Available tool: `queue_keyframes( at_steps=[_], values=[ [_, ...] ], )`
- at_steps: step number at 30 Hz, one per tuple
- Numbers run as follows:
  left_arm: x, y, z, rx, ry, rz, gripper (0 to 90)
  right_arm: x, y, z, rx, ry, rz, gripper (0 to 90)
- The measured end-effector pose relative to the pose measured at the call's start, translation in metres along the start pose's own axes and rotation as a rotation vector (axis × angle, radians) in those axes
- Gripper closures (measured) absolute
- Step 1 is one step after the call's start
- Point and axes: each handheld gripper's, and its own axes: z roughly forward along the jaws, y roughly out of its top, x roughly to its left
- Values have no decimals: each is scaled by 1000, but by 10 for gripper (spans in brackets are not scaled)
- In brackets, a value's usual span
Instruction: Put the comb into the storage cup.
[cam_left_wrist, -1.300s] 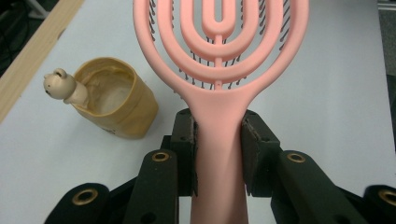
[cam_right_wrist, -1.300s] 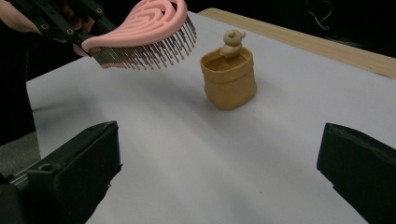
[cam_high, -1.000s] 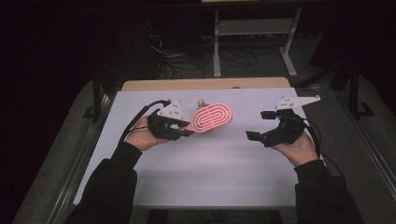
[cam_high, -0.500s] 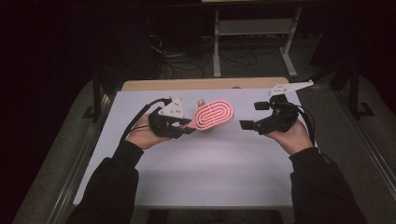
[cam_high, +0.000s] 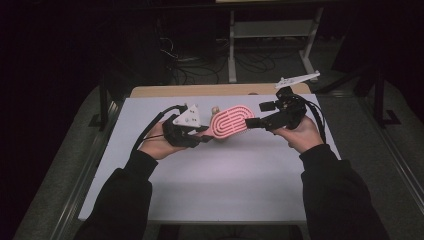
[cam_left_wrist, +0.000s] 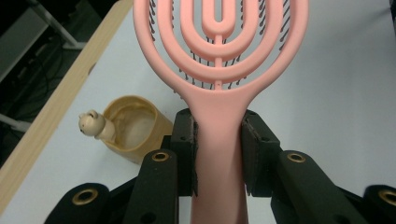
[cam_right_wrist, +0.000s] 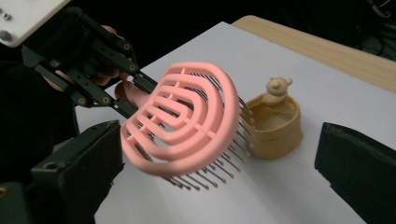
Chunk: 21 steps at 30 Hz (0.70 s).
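One pink brush (cam_left_wrist: 219, 70) clamped in left hand-held gripper (cam_left_wrist: 218, 154); handle end cut off.

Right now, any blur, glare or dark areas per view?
High view: room beyond the table nearly black, table evenly lit. Left gripper view: pink brush and cup sharp, no glare. Right gripper view: near edge of the brush head and the gripper's own jaws soft; cup sharper.

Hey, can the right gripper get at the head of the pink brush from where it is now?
Probably yes. The right gripper is open, with the brush head right between its jaws and nothing in between. The left gripper holds only the handle. The cup sits behind, out of the way.
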Motion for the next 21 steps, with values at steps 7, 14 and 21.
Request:
queue_keyframes(
  at_steps=[7, 14, 21],
  values=[
    [-2, 4, 2, -18, 19, 13, 697, -4, 2, 4, -2, 78, 53, 100],
    [-2, 7, 3, -32, 24, 20, 697, -10, 2, 7, 39, 114, 120, 160],
    [-3, 7, 7, -10, 34, 32, 697, -13, 2, 10, 74, 160, 186, 319]
  ],
)
